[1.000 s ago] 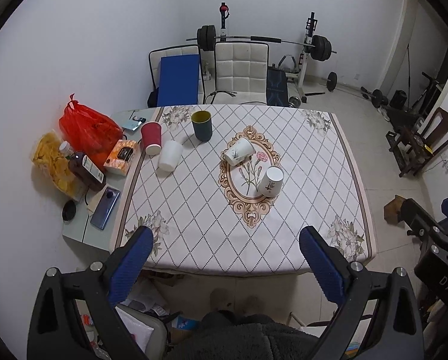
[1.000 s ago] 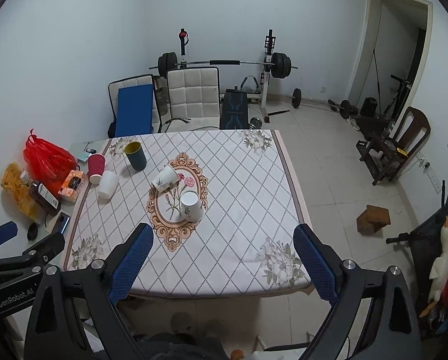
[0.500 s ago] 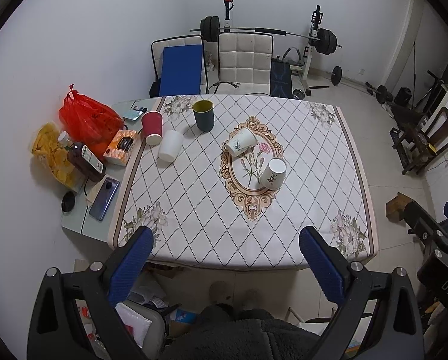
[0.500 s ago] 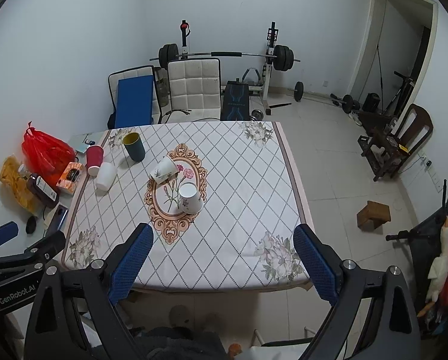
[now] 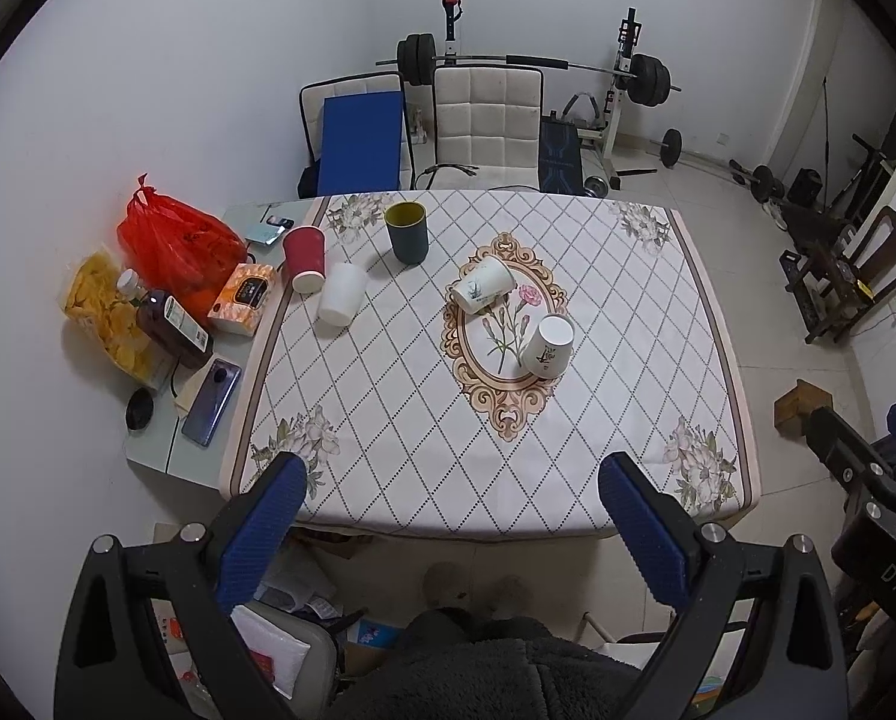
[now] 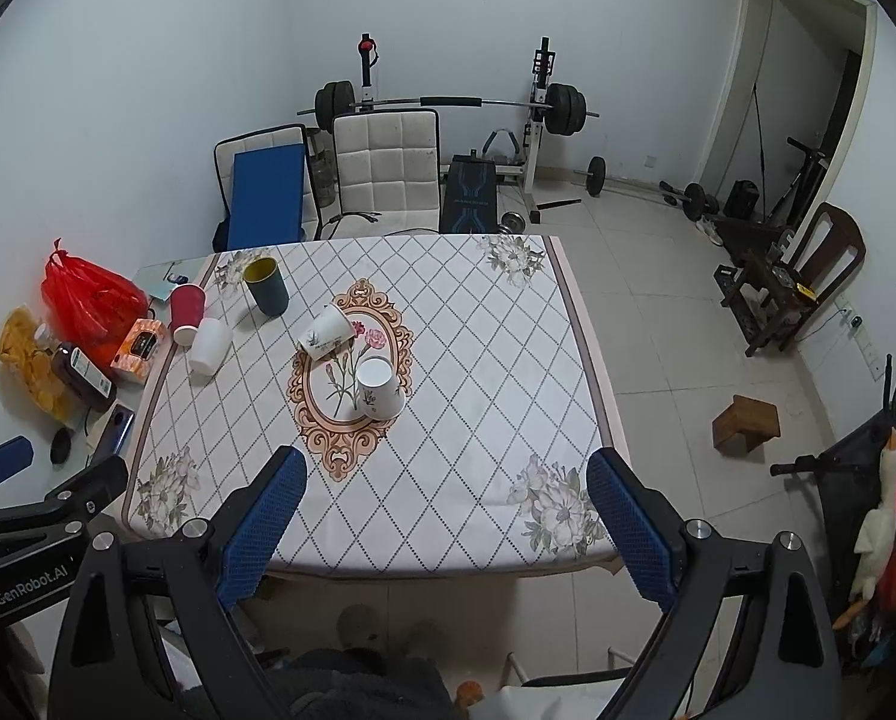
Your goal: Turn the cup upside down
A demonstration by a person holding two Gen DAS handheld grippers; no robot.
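Observation:
Several cups stand on the patterned tablecloth (image 5: 399, 420). A dark blue cup (image 5: 407, 233) with a yellow inside stands upright at the far left. A red cup (image 5: 303, 259) and a plain white cup (image 5: 342, 294) stand upside down beside it. A white printed cup (image 5: 482, 285) lies on its side at the centre. Another printed cup (image 5: 548, 344) stands upside down near it. My left gripper (image 5: 448, 510) and right gripper (image 6: 448, 498) are both open and empty, high above the table's near edge. The cups also show in the right wrist view: blue (image 6: 266, 285), lying (image 6: 326, 331), inverted (image 6: 379, 387).
A side table on the left holds a red bag (image 5: 174, 240), a snack bag (image 5: 102, 318), a brown bottle (image 5: 168, 327), a tissue box (image 5: 243, 299) and a phone (image 5: 212, 393). Chairs (image 5: 487, 120) and a barbell rack stand behind. A wooden block (image 6: 746, 423) lies on the floor.
Both grippers have risen and pulled back, so the table looks smaller and lower in view. The cups have not moved.

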